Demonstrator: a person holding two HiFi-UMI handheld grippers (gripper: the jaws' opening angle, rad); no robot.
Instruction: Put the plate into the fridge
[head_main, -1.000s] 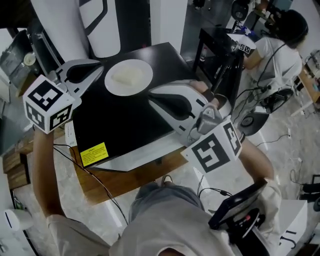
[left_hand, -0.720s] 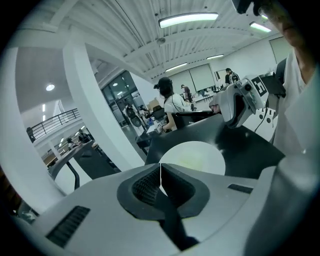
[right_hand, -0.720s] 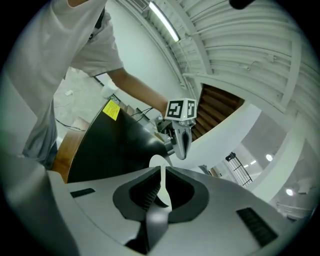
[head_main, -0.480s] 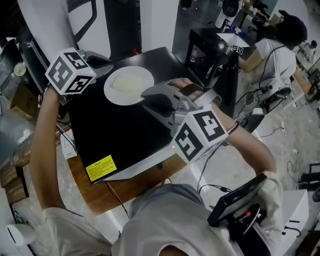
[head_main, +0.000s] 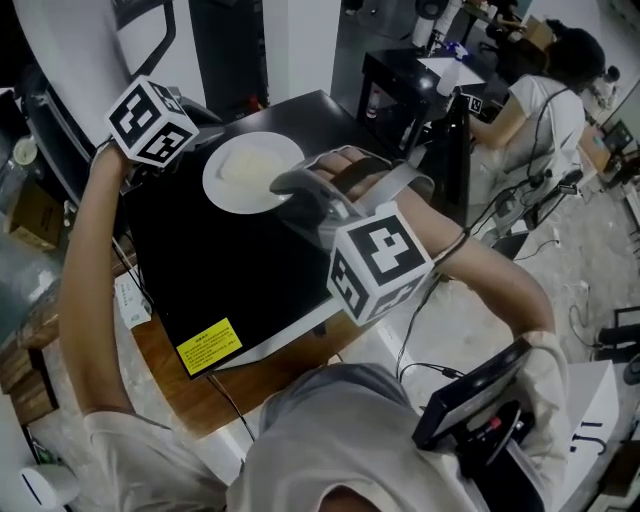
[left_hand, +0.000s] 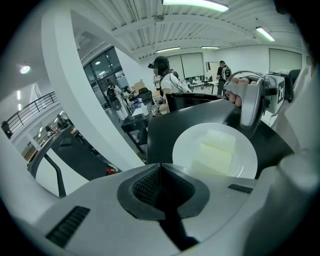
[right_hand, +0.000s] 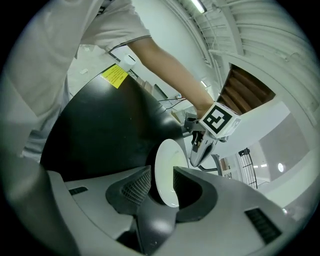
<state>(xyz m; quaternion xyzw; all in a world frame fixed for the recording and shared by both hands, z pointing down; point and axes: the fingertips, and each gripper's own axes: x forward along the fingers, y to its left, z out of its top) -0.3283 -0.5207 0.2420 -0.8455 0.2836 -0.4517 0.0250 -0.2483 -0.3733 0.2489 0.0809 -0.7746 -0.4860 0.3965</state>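
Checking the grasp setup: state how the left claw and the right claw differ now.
The left claw is shut with nothing between its jaws; the right claw has just been opening and its jaws stand apart. The right claw straddles the rim of the plate; the left claw appears to sit just short of the plate. Both point toward the plate.

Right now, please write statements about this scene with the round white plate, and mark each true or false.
1. The round white plate lies on the black flat top. True.
2. The left gripper stands wide open. False: its jaws are together, empty.
3. The right gripper is shut, away from the plate. False: its jaws have just been opening, and the plate's rim stands between them.
4. A yellow rectangular label sits on the black top. True.
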